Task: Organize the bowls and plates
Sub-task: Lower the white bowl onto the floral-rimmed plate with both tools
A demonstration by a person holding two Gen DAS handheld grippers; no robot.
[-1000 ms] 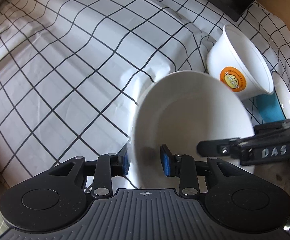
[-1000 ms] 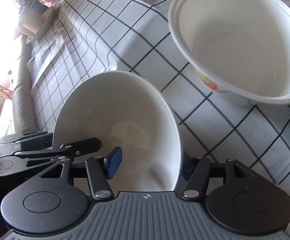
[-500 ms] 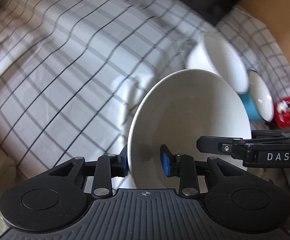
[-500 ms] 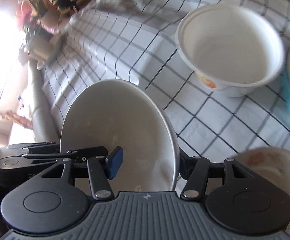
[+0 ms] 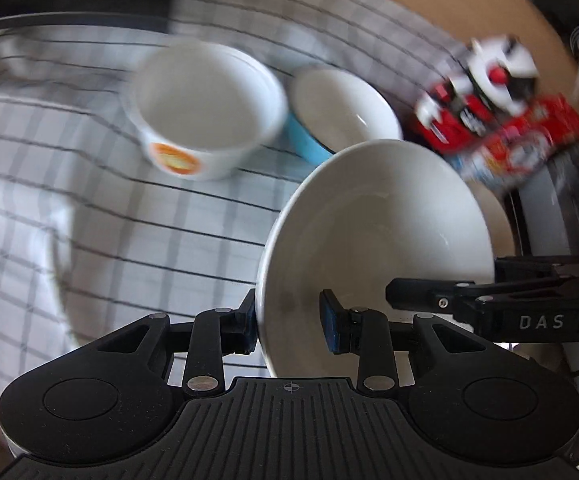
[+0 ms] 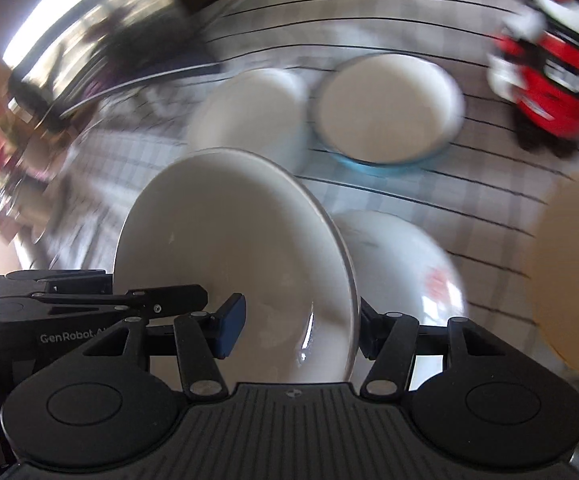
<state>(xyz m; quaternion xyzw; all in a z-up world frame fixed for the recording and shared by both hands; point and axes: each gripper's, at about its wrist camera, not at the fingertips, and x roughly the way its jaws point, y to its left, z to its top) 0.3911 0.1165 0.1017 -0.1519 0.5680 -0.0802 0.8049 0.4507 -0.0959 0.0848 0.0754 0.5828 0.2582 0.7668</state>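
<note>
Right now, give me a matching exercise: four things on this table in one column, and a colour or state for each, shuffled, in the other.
Things:
1. white bowl
2. paper tub
3. enamel bowl
4. snack packets

Descriptions:
A. blue outside
B. red, black and white
C. round orange label on its side
D. held at its rim by the left gripper and the right gripper

Pairs: 1-D, 2-C, 3-A, 4-B

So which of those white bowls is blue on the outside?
The shallow bowl beside the tall paper one with the orange logo: its outer wall is light blue. The held bowl is plain white.
</note>
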